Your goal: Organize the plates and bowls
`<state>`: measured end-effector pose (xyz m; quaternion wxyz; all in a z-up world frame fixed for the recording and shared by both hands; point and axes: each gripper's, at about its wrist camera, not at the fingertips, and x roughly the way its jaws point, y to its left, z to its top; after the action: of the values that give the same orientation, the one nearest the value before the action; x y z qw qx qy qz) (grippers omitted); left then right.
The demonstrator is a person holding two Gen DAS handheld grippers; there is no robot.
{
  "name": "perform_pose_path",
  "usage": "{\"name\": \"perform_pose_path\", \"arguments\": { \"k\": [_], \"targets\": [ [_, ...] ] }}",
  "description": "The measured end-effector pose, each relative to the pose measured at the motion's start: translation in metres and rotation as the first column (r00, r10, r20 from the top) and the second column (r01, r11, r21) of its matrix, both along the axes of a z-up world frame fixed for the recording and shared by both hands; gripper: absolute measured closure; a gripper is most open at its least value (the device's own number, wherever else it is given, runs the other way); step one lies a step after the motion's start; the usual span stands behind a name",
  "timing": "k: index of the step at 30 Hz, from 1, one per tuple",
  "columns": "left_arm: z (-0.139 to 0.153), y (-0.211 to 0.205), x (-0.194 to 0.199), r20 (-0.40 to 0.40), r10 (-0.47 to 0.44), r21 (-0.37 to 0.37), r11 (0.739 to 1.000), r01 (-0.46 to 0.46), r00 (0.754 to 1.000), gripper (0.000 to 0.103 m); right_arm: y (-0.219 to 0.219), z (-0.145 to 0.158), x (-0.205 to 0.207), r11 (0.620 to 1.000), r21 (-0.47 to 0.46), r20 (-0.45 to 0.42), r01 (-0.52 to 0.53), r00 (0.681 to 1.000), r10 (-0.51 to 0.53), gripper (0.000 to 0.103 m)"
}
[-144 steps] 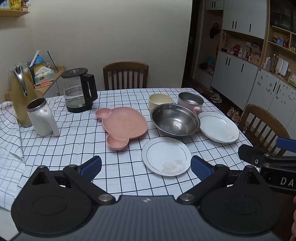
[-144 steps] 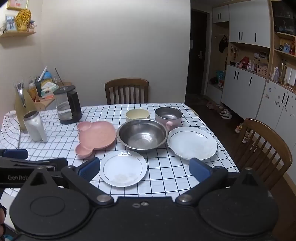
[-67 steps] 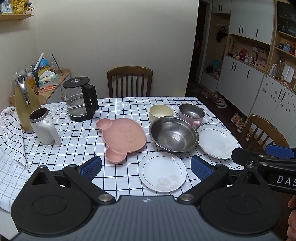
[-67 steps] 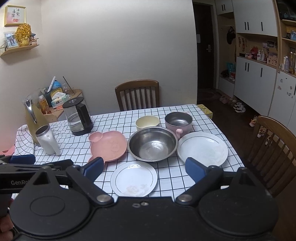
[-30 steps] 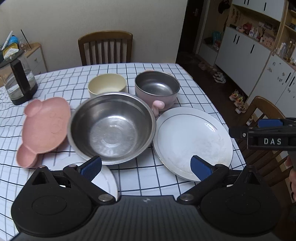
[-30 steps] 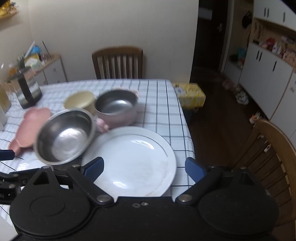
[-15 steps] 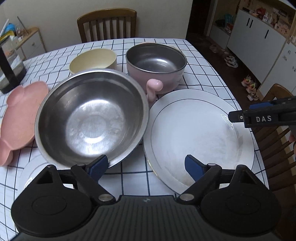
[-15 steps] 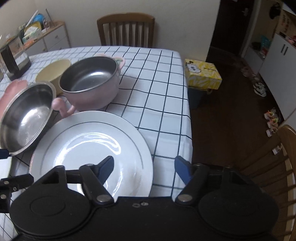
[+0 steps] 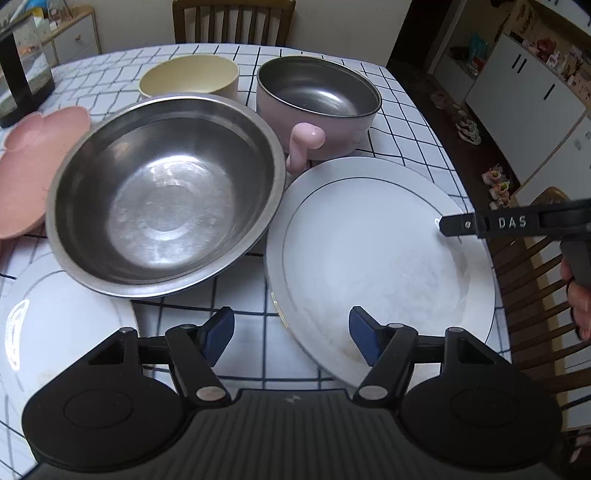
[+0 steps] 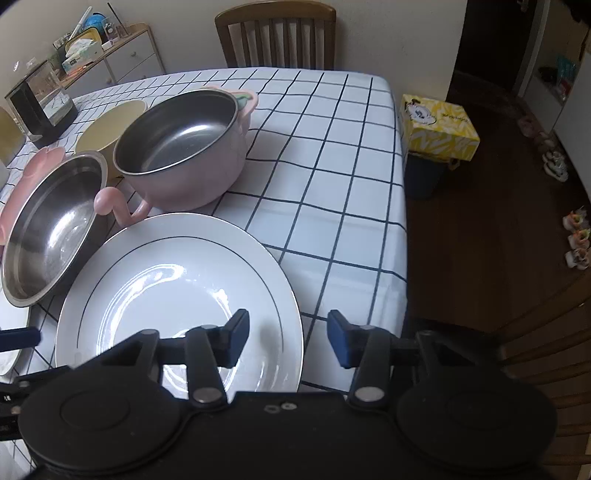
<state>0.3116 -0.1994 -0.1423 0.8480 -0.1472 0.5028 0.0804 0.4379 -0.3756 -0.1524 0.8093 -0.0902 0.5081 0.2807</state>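
A large white plate point(image 9: 369, 251) with a thin dark ring lies at the table's right edge, next to a steel bowl point(image 9: 166, 192). Behind them stand a pink pot point(image 9: 321, 96) and a cream bowl point(image 9: 188, 79). A pink bear-shaped plate point(image 9: 29, 166) and a small white plate point(image 9: 55, 325) lie to the left. My left gripper point(image 9: 291, 332) straddles the large plate's near left rim, jaws closing, pads clear of it. My right gripper point(image 10: 288, 338) straddles the large plate's point(image 10: 177, 295) right rim, jaws closing, pads apart from it.
A kettle point(image 9: 18, 74) stands at the far left of the checked tablecloth point(image 10: 332, 166). A wooden chair point(image 9: 232, 18) is behind the table and another chair point(image 9: 535, 295) is close to its right edge. A yellow tissue box point(image 10: 439, 127) sits beside the table.
Both grippers have come down and forward from a high view of the table to the large white plate. Their jaws have narrowed around its rim.
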Motion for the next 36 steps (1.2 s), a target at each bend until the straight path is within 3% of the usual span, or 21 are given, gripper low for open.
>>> {"name": "perform_pose_path", "arguments": {
  "k": [4, 8, 11, 19, 36],
  "targets": [
    [-0.005, -0.002, 0.005, -0.008, -0.001, -0.012, 1.0, 0.001, 1.0, 0.047, 0.0, -0.006, 0.008, 1.0, 0.001, -0.026, 0.002, 1.0, -0.002, 0.066],
    [-0.015, 0.006, 0.01, -0.031, 0.015, -0.072, 0.997, -0.017, 0.999, 0.062, -0.004, -0.013, 0.014, 0.999, 0.04, -0.085, 0.02, 0.996, -0.017, 0.076],
    [-0.019, 0.012, 0.012, -0.037, 0.024, -0.125, 0.992, -0.028, 0.999, 0.068, -0.006, -0.015, 0.015, 0.997, 0.068, -0.115, 0.029, 0.993, -0.021, 0.081],
    [-0.021, 0.017, 0.013, -0.038, 0.02, -0.149, 0.988, -0.026, 0.999, 0.08, -0.009, -0.015, 0.014, 0.994, 0.09, -0.127, 0.059, 0.991, -0.048, 0.083],
    [-0.014, 0.01, -0.008, -0.027, -0.088, -0.099, 0.992, 0.084, 0.996, 0.081, -0.026, -0.011, -0.023, 0.99, 0.096, -0.097, 0.105, 0.991, -0.095, 0.09]
  ]
}}
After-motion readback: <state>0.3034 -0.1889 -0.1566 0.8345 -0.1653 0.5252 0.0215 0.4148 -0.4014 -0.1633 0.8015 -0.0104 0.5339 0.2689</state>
